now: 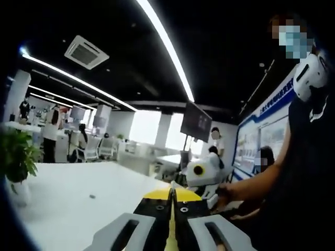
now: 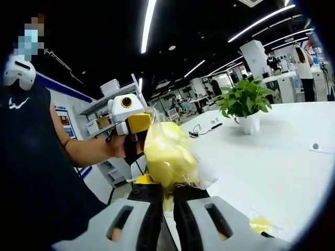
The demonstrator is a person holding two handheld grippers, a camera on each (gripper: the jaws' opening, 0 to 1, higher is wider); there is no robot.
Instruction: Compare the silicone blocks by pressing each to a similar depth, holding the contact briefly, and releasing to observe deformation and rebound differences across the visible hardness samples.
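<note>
Your right gripper (image 2: 167, 201) pinches a yellow silicone block wrapped in clear plastic (image 2: 167, 154) above the white bench (image 2: 272, 167); your left gripper (image 1: 172, 201) has its jaws closed together, holding nothing.

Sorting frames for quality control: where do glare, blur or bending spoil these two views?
Left gripper view: ceiling light strips blow out and curve; windows wash white. Right gripper view: the bagged yellow block in the right gripper is soft and glary; potted plant stays sharp.

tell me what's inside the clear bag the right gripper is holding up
The right gripper is shut on a clear bag with a yellow block inside. The bag's lower end is pinched between the jaws and hidden. The left gripper is behind it.
</note>
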